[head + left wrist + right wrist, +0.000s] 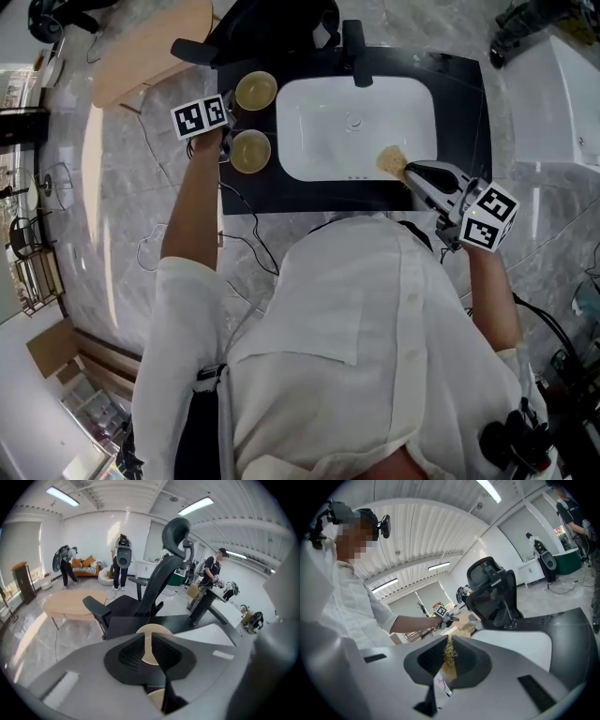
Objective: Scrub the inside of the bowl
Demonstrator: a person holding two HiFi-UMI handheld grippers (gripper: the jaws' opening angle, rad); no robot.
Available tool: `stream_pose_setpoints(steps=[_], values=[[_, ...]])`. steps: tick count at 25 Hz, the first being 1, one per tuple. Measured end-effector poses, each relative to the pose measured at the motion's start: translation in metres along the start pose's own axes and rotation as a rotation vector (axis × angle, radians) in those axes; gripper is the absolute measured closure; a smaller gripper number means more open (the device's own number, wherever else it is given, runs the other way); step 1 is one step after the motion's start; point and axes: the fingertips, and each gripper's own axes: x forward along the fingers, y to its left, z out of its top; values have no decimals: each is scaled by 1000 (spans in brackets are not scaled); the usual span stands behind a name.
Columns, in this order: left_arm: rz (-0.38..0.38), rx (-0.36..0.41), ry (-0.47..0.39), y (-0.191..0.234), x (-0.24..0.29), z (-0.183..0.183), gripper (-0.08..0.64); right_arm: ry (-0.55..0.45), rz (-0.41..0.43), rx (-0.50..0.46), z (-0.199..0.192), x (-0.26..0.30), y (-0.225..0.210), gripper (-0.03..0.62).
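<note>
The right gripper point(449, 638) is clamped on a scrubber point(449, 656), a loose, straw-coloured bundle of coarse fibres squeezed flat between the dark ribbed pads, with a tuft sticking out past the tips. Just beyond those tips lies the sink point(319, 122), a smooth white basin with rounded corners. It is set into a flat black counter point(459, 84).

The left gripper point(145, 637) has its jaws parted by a narrow slit and holds nothing. Two bowls stand on the counter around it, both well apart from the right gripper across the sink. The near bowl point(250, 151) sits just beside and under the left gripper's tips. It is round and shallow, with a pale rim and a duller olive-gold inside. The far bowl point(256, 91) is the same shape and colour; it stands upright just beyond the first, and in the left gripper view it shows through the slit between the jaws.

Neither bowl is touched by a pad.

Farther from both grippers, a black faucet point(356, 52) rises at the sink's back edge. Behind the counter stand a black office chair point(272, 23) and a round wooden table point(150, 47).
</note>
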Motion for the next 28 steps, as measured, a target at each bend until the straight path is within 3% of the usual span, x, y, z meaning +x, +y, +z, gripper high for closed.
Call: stream_pose_setpoints(steps=[3, 6, 11, 15, 17, 22, 28], values=[[9, 93, -68, -40, -40, 8, 511, 26, 57, -14, 0, -11, 1, 569], [-35, 120, -115, -94, -79, 4, 542, 36, 106, -19, 2, -22, -4, 569], [-229, 92, -149, -212, -127, -34, 555, 72, 174, -45, 0, -43, -10, 569], [-417, -22, -160, -320, -149, -76, 555, 127, 237, -81, -6, -63, -10, 569], [-468, -58, -159, -364, -153, -93, 555, 149, 272, -96, -11, -69, -10, 569], [-488, -68, -98, -438, -154, -135, 555, 217, 352, -121, -32, -84, -7, 569], [-477, -39, -54, -458, -155, -159, 555, 225, 414, -130, -50, -75, -10, 569]])
